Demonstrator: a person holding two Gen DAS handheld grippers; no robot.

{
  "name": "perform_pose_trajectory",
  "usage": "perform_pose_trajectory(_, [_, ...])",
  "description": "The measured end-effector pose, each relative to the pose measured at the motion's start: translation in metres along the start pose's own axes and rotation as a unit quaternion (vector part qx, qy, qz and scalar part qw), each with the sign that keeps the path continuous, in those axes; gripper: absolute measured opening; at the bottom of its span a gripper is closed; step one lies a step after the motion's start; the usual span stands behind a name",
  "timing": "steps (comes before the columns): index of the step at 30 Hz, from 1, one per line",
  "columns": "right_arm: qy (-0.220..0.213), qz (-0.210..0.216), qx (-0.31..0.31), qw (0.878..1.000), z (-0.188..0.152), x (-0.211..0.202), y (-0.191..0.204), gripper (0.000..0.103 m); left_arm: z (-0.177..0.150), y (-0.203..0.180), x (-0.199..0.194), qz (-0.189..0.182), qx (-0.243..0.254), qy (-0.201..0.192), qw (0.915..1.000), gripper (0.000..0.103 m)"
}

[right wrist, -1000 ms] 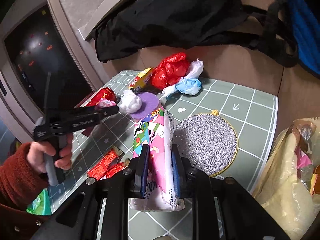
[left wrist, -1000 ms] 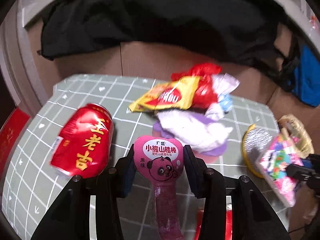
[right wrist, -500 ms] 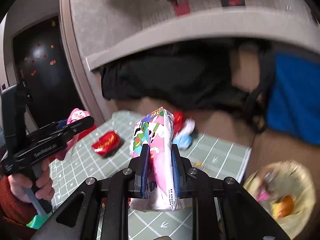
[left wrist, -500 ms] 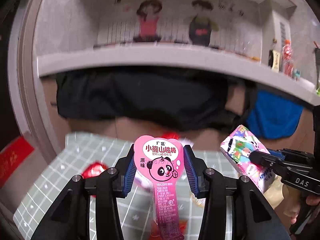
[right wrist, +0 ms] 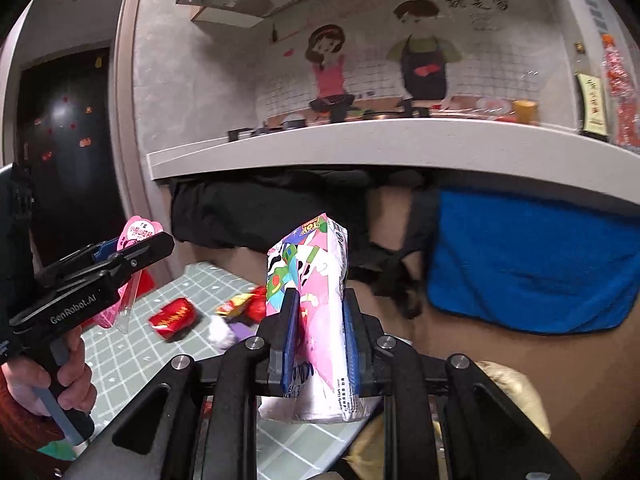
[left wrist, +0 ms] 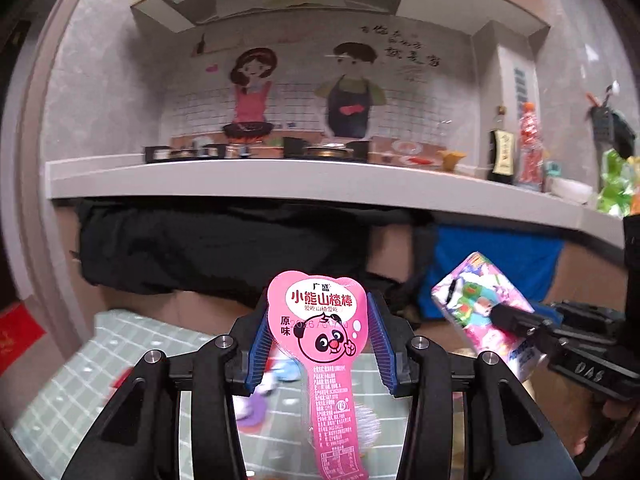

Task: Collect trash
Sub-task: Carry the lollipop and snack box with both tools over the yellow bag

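The left gripper (left wrist: 318, 334) clamped a pink wrapper (left wrist: 324, 344), the right gripper (right wrist: 318, 332) a tissue pack (right wrist: 316, 312); the table litter (right wrist: 208, 316) was blurred.

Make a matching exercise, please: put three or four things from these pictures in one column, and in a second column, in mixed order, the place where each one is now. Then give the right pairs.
Things:
1. pink heart-topped snack wrapper with a panda face
2. pink cartoon-printed tissue packet
3. crushed red drink can
4. blue cloth

Places:
A. lying on the green grid mat
B. hanging under the white counter
C. between the left gripper's pads
D. between the right gripper's pads

Pairs: 1-C, 2-D, 3-A, 4-B
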State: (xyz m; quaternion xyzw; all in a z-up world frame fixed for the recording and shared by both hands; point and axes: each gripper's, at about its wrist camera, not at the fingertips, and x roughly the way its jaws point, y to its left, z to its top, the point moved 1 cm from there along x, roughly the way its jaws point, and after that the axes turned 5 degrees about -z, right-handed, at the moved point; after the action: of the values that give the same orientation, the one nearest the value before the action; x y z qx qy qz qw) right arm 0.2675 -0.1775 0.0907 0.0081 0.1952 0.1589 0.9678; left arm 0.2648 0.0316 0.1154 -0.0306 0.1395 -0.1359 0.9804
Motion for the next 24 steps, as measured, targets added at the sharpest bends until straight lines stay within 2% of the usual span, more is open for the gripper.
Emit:
perform_pose_trajectory(11, [-0.009,-0.062,0.035,0.997,-0.017,-0.026,-0.071,0.020,-0.026,-0.082,0.053,-0.079,0.008,0.038,0.9961,0.046])
perform_pose_trajectory(17, [-0.005,-0.090,0.051,0.995,-0.029,-0.035,-0.102,0.020,-0.041,-0.114,0.081,-0.097,0.008,0.058,0.9936,0.046])
perform_pose_trajectory(24, [0.007,-0.106,0.068,0.992,-0.041,-0.030,-0.129,0.020,-0.054,-0.132,0.104,-0.107,0.013,0.081,0.9909,0.046])
